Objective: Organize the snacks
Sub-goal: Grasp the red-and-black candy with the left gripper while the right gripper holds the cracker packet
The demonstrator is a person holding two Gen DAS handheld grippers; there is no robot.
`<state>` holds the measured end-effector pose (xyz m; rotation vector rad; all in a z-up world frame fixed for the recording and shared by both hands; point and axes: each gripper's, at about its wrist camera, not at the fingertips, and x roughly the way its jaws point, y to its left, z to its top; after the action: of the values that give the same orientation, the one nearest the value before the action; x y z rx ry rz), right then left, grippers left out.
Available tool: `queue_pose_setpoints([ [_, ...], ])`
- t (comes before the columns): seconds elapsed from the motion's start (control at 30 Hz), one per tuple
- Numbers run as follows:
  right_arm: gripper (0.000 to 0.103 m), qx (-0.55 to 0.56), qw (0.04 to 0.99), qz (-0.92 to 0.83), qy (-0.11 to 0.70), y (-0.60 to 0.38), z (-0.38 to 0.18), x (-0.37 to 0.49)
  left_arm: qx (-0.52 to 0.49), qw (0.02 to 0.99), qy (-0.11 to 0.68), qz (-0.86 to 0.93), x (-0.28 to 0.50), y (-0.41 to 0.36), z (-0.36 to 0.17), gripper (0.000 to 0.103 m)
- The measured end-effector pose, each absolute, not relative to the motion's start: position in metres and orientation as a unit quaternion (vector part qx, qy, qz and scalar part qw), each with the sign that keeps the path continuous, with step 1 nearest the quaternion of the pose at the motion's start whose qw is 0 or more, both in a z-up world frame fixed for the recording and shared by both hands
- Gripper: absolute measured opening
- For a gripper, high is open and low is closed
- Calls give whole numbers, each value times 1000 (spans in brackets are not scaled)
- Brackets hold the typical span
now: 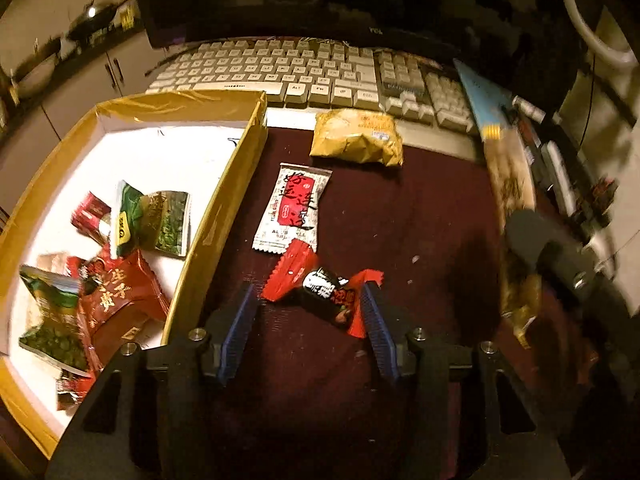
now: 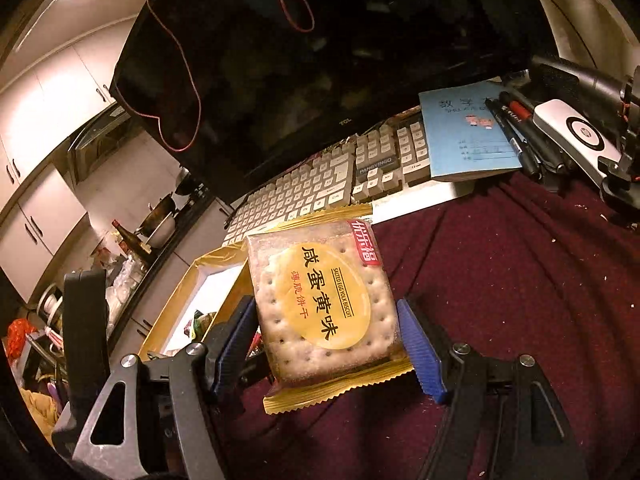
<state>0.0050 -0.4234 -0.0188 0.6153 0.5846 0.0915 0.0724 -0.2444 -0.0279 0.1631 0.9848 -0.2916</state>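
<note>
Two grippers over the snack table, one loaded, one about a wrapper.

The right gripper (image 2: 326,344) is clamped on a salted egg yolk biscuit pack (image 2: 320,300), long axis pointing away toward the keyboard (image 2: 304,192). The left gripper (image 1: 310,312) has jaws apart around a red-and-black candy wrapper (image 1: 324,288) lying crosswise on the maroon cloth (image 1: 420,220); whether the pads touch it is unclear. Beyond lie a white-red sachet (image 1: 294,210), then a yellow packet (image 1: 358,138). The gold-rimmed box (image 1: 224,200) to the left holds several snacks.
</note>
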Motion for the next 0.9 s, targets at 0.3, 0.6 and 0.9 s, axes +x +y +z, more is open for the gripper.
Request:
queue_pose_setpoints([
  [0.3, 72, 297, 908, 39, 291, -423, -20, 8, 112, 879, 438, -150, 64, -251, -36, 14],
  [0.6, 72, 285, 911, 36, 297, -419, -21, 11, 65, 880, 429, -193, 53, -236, -28, 3],
  [0.9, 72, 267, 919, 27, 289, -413, -16, 6, -33, 874, 420, -244, 41, -196, 1, 3],
])
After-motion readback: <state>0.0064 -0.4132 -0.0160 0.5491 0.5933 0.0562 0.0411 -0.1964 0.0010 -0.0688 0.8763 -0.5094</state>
